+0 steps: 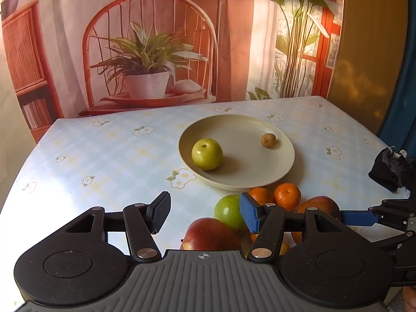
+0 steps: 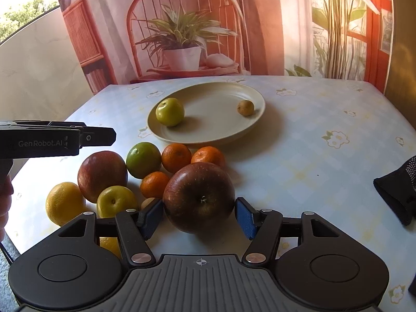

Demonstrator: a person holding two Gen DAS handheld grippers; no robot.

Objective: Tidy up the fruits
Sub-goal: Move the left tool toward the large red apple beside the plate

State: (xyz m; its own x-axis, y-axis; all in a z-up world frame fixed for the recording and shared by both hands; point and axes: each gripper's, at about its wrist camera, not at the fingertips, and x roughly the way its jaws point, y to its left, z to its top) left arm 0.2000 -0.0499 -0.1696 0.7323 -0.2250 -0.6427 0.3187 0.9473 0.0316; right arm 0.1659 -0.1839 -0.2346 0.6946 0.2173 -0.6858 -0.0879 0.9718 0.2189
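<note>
A dark red apple (image 2: 199, 197) sits between the blue pads of my right gripper (image 2: 198, 218), which is shut on it at the near side of the fruit pile. Behind it lie a red apple (image 2: 102, 173), a green fruit (image 2: 143, 160), three oranges (image 2: 176, 157), a yellow-green apple (image 2: 117, 200) and a yellow citrus (image 2: 65, 202). The cream plate (image 2: 215, 132) holds a green apple (image 2: 169, 111) and a small brown fruit (image 2: 245, 108). My left gripper (image 1: 205, 214) hovers open over the red apple (image 1: 210, 236) with nothing between its pads.
A black glove (image 2: 397, 192) lies at the table's right edge. A floral tablecloth (image 2: 325, 119) covers the table, with bare cloth right of the plate. A printed backdrop (image 2: 182, 26) hangs behind the far edge. A person's hand (image 2: 5, 202) shows at the left.
</note>
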